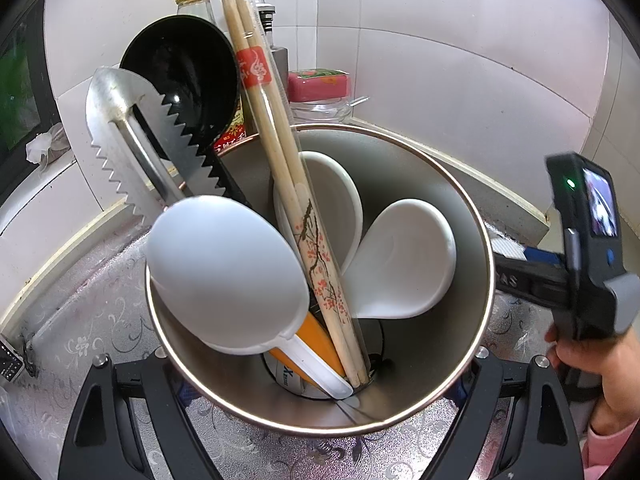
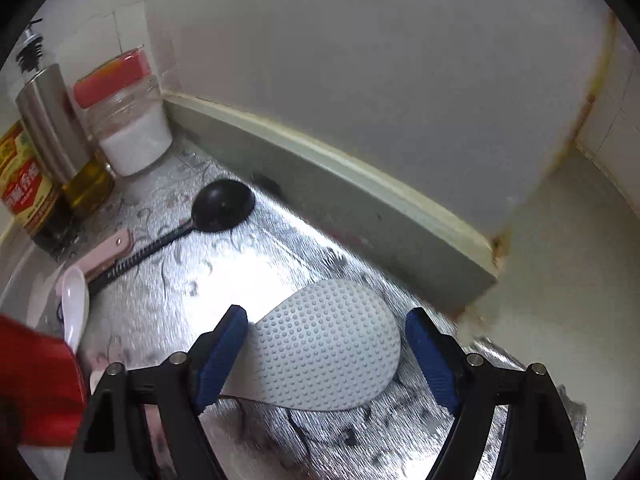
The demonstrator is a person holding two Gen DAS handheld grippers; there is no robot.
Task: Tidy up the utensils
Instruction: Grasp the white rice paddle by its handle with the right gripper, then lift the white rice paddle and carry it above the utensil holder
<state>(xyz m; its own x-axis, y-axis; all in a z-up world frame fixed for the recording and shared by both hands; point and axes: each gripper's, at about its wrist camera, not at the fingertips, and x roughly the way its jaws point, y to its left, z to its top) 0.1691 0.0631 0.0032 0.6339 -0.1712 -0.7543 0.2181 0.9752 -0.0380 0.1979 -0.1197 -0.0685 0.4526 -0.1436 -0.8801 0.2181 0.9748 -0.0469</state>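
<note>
Right tool (image 2: 326, 360) straddles the rice paddle (image 2: 328, 344), blue pads (image 2: 222, 354) apart.

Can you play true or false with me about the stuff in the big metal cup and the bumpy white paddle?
1. The chopsticks stand inside the metal cup. True.
2. The bumpy white rice paddle is already in the cup. False: it lies on the silver counter, between the fingers of the right claw.
3. The right claw is squeezing the paddle tight. False: its fingers stand wide and the right one is clear of the paddle.
4. A black ladle lies on the counter near the back wall. True.
5. The jar with white powder has a green lid. False: the lid is red.
</note>
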